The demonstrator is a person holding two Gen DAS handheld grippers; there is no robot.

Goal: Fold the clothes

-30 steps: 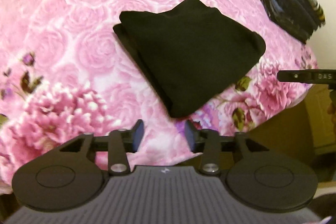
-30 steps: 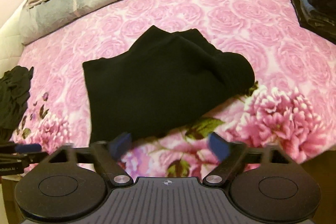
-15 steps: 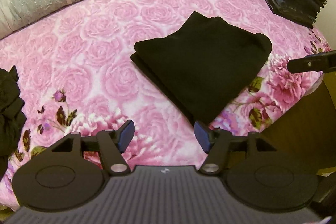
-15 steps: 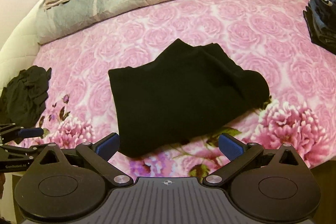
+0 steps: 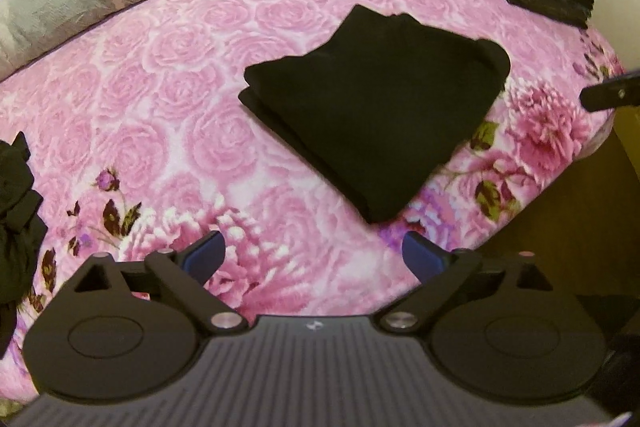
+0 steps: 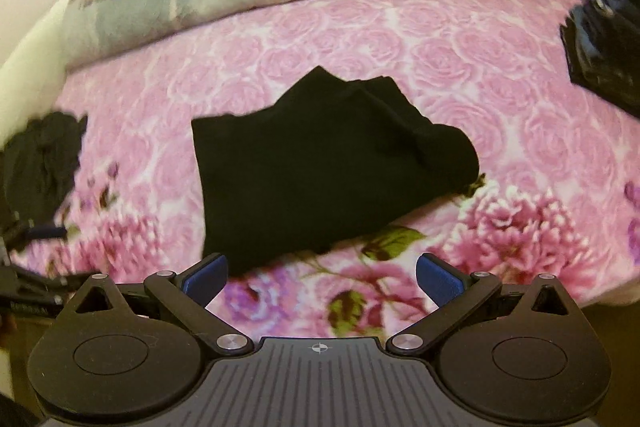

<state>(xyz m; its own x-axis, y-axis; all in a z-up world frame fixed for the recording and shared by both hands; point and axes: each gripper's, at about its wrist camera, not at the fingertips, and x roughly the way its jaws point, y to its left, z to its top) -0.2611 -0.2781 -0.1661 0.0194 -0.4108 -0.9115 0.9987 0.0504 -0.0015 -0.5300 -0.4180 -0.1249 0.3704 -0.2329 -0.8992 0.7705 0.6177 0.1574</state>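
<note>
- My left gripper: jaws spread wide, holding nothing.
- My right gripper: jaws spread wide, holding nothing.
- Folded black garment lies on the pink floral bedspread, at 12 o'clock from both grippers, untouched.

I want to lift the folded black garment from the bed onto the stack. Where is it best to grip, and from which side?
Probably the near corner of the folded black garment, where its stacked layers meet in a point facing the open left hand-held gripper. Come in low from the near bed edge, pinching every layer so the fold holds.
</note>
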